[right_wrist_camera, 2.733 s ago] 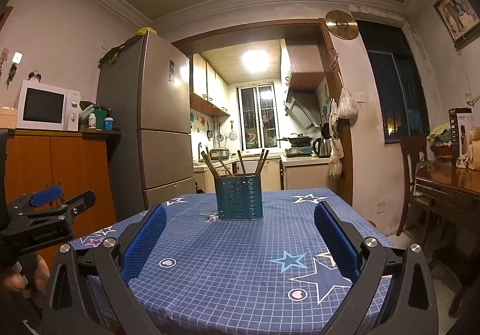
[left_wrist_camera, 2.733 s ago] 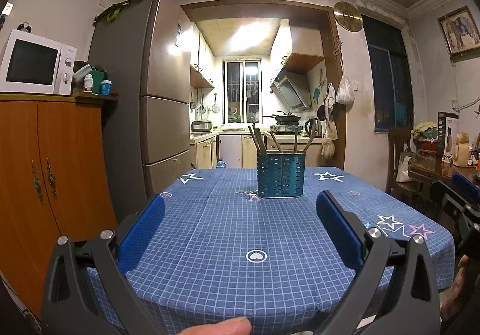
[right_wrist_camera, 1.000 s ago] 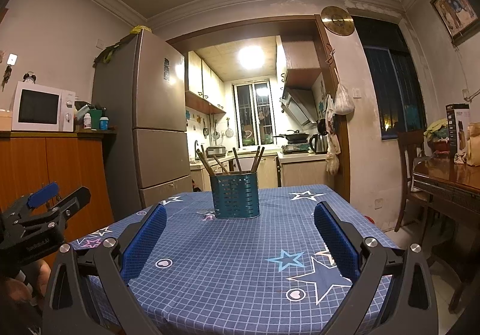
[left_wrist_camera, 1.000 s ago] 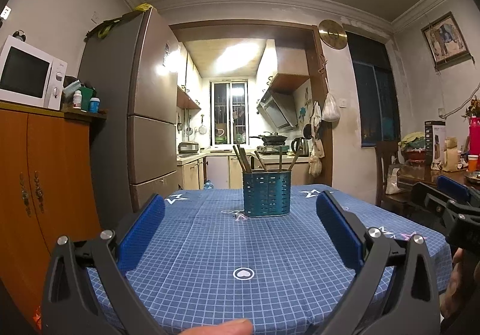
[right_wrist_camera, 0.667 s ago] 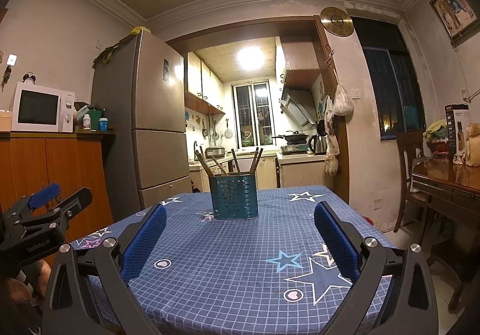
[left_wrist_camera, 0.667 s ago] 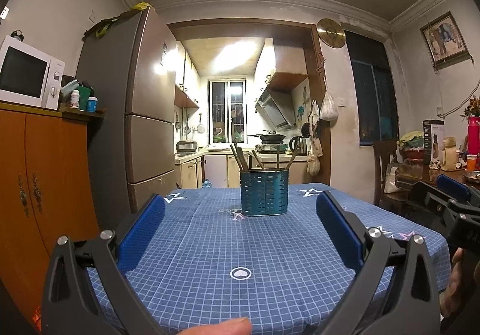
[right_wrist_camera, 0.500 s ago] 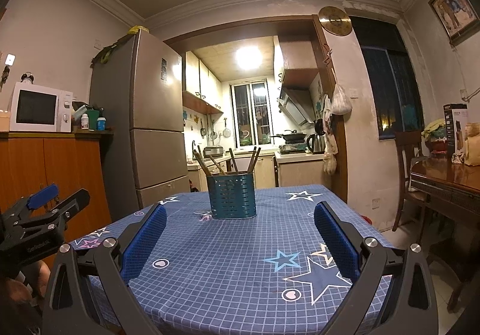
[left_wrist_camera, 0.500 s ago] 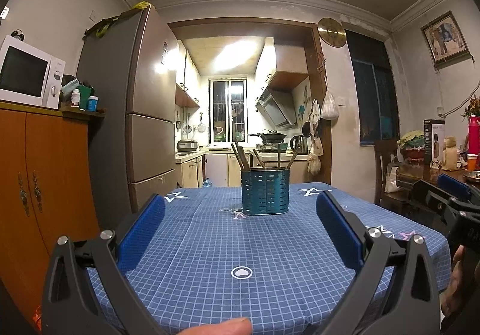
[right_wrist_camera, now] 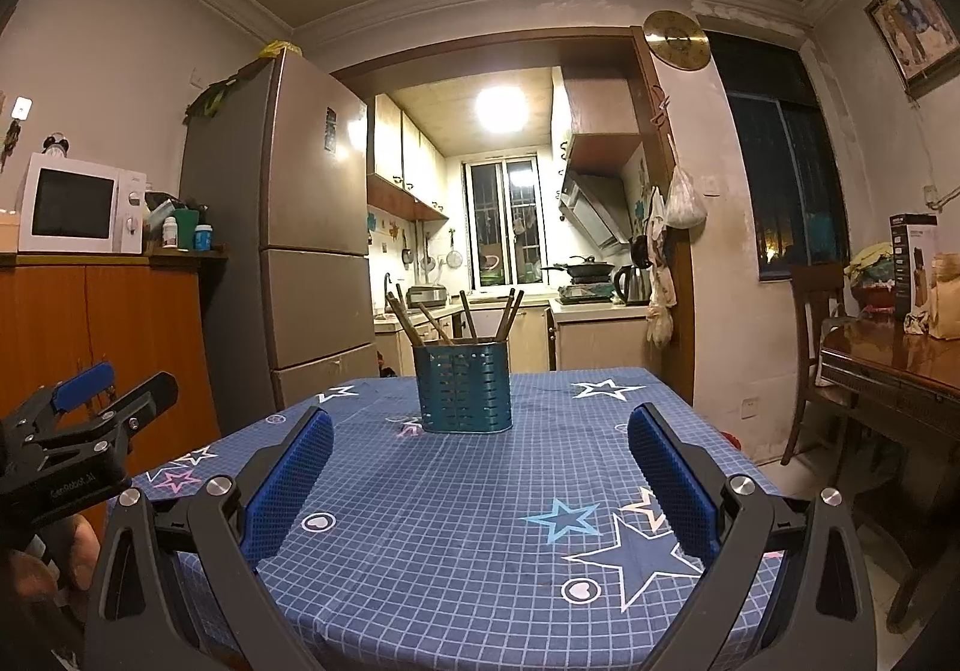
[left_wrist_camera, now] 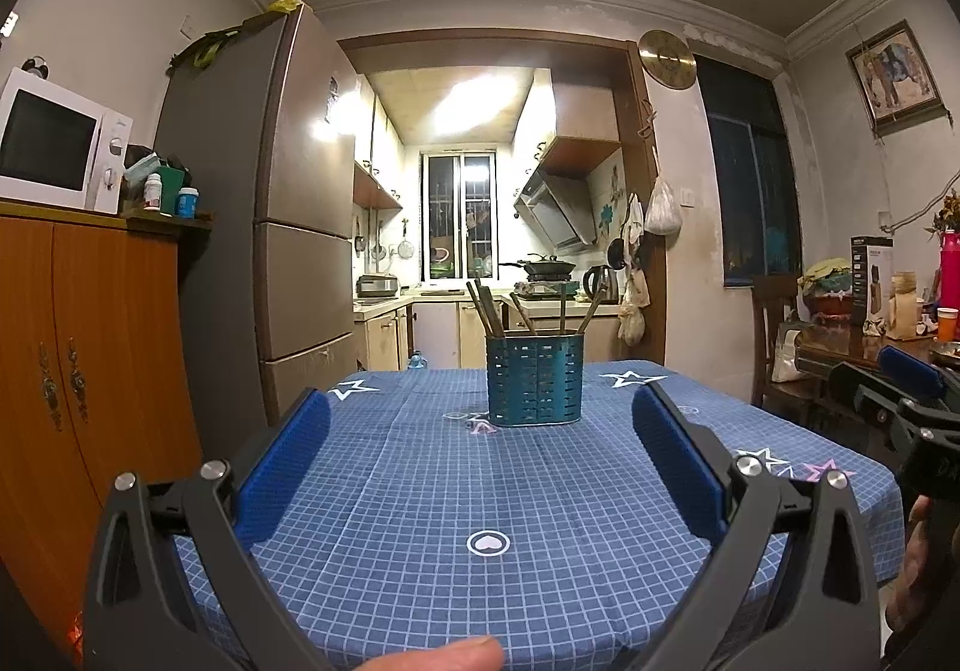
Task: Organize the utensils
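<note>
Both tongs, left (left_wrist_camera: pixel 480 461) and right (right_wrist_camera: pixel 480 461), gape empty before the utensil holder (left_wrist_camera: pixel 534 378).

Teal perforated utensil holder (left_wrist_camera: pixel 534 379) (right_wrist_camera: pixel 462 386), oval in outline, standing upright on the far half of the table (left_wrist_camera: pixel 420 491) (right_wrist_camera: pixel 480 491), whose cloth is a blue grid with stars. Several brown wooden utensil handles (left_wrist_camera: pixel 487 308) (right_wrist_camera: pixel 420 318) project from its open top, fanning outward at differing tilts.
</note>
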Motion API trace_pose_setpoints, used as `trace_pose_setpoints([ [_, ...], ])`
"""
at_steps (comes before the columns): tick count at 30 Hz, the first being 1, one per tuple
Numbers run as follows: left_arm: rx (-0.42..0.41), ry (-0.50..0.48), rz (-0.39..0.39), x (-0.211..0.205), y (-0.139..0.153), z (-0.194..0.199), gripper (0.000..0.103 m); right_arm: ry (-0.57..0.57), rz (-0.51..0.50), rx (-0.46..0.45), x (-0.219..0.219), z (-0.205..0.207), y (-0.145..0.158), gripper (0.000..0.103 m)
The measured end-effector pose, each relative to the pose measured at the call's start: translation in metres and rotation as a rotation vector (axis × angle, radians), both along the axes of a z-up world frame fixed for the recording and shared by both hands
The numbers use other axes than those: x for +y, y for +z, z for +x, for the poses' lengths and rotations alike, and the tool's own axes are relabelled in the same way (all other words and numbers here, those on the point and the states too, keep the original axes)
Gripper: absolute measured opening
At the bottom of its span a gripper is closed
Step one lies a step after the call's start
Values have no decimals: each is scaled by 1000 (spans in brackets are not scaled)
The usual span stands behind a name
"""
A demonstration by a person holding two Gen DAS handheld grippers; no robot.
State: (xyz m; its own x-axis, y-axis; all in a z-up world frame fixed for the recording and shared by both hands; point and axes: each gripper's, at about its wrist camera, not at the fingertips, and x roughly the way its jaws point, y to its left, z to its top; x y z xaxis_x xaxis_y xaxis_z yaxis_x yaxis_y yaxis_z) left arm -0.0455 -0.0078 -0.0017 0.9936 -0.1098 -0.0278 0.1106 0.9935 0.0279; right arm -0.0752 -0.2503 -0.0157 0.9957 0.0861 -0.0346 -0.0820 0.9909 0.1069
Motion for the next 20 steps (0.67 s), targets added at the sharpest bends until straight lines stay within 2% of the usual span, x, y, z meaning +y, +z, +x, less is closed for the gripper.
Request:
trace_pose_setpoints([
  [11,31,-13,-10,-1,-3,8,97,4,-4,6,2,3,-3,98],
  [15,79,-2,-33,2,-6,18,97,4,-5,10,0,4,-5,98],
  [20,73,11,-30,2,-4,19,97,-6,-1,7,-4,5,-3,98],
])
